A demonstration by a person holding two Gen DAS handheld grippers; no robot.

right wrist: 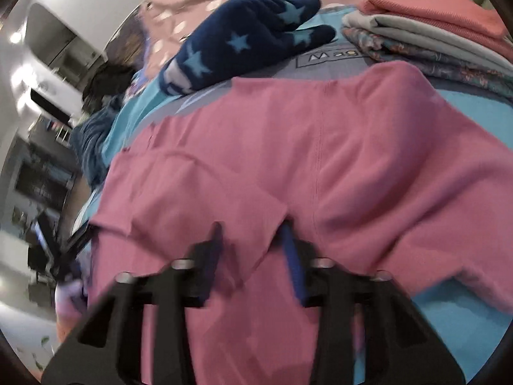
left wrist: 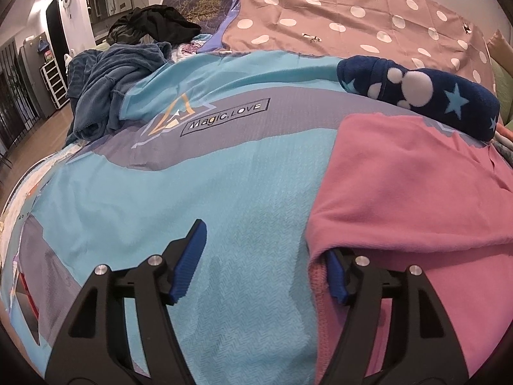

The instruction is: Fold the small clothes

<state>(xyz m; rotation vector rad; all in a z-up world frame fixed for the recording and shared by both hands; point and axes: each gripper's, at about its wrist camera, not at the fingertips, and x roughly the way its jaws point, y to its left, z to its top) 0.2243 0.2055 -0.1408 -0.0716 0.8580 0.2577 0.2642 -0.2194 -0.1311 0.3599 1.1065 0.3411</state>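
Note:
A pink garment lies on the blue and grey bedsheet; in the right wrist view it fills the middle. My left gripper is open at the garment's left edge, its right finger under the pink cloth, its left finger over bare sheet. My right gripper is partly open with a raised fold of the pink garment between its fingers; that view is blurred.
A navy fleece piece with stars lies behind the pink garment. A stack of folded clothes sits at the far right. A heap of dark and blue clothes lies far left. The polka-dot cover is behind.

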